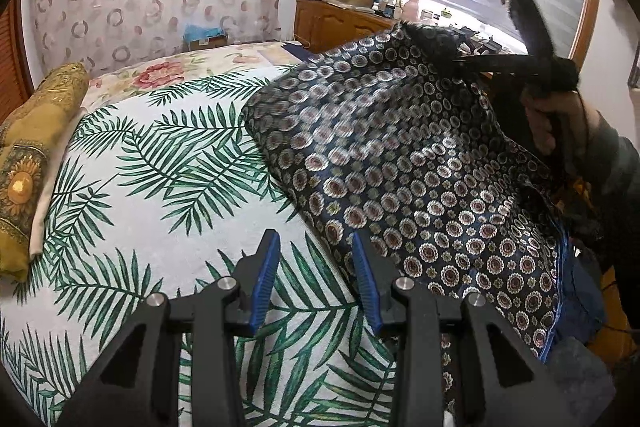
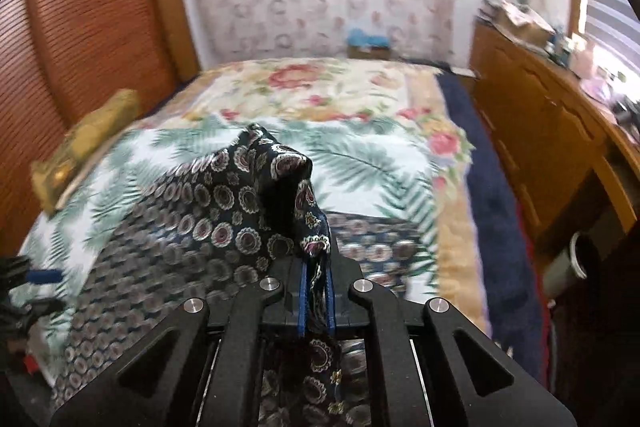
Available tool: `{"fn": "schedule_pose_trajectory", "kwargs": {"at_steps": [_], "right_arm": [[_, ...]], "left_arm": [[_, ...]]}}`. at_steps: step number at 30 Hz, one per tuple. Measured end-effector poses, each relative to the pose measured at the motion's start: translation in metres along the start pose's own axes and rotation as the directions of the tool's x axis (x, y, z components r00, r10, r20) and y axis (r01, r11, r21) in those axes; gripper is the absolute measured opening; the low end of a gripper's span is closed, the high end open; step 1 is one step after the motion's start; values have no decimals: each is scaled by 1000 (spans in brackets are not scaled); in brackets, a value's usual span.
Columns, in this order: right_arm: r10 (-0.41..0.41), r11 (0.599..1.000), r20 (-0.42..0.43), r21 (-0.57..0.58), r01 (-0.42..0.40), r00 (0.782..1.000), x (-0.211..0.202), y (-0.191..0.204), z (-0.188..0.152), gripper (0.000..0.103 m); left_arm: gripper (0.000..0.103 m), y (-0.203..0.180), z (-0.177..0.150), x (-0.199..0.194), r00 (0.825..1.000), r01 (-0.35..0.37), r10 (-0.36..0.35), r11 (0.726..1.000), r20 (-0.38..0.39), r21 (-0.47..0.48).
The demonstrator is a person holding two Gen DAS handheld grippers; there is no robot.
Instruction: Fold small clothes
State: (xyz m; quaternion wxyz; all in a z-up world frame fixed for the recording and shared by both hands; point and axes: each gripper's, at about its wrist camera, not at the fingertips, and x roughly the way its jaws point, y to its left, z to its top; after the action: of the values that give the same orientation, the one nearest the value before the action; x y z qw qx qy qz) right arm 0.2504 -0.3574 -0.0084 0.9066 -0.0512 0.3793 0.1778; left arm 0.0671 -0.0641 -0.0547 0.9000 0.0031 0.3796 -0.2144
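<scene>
Draping off my raised right gripper (image 2: 316, 301) onto the palm-print bedspread (image 1: 132, 187), the patterned garment (image 1: 400, 163) looks light, limp, slippery; right's pinching a corner, left gripper (image 1: 316, 283) spread, empty. I'd grab hem edge.

One patterned garment (image 1: 400, 163), two grippers, left gripper (image 1: 316, 283) and right gripper (image 2: 316, 301), one yellow pillow (image 1: 28, 163).

We see a bed (image 1: 224, 65) under a white palm-leaf cover (image 1: 140, 187). At its headboard edge lies a mustard patterned pillow (image 1: 32, 155). A dark medallion-print garment (image 1: 400, 187) rests partly on the cover toward the near corner, its far part raised off the bed.
</scene>
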Motion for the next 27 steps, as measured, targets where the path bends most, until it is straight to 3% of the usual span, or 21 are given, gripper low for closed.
{"fn": "schedule_pose_trajectory", "kwargs": {"at_steps": [3,5,7,10,15,21,27], "right_arm": [[-59,997,-31,40,60,998,8,-14,0,6],[-111,991,-46,64,114,993,9,-23,-1,27],[-159,985,-52,53,161,986,6,-27,-4,40],[-153,987,-38,49,155,987,-6,-29,-9,44],[-101,995,-36,0,101,994,-13,-17,-23,60],[-116,993,-69,-46,113,991,5,-13,-33,63],[-110,994,-99,-31,107,989,22,-32,-30,69]], "left_arm": [[36,1,0,1,1000,-3,3,1000,-3,0],[36,1,1,0,1000,-4,4,1000,-1,0],[36,1,1,0,1000,-4,4,1000,-1,0],[36,3,4,1,1000,-6,6,1000,1,-3],[36,4,5,3,1000,-9,9,1000,7,-11],[36,7,15,7,1000,-13,13,1000,15,-16],[36,19,49,28,1000,-19,19,1000,0,-15]]}}
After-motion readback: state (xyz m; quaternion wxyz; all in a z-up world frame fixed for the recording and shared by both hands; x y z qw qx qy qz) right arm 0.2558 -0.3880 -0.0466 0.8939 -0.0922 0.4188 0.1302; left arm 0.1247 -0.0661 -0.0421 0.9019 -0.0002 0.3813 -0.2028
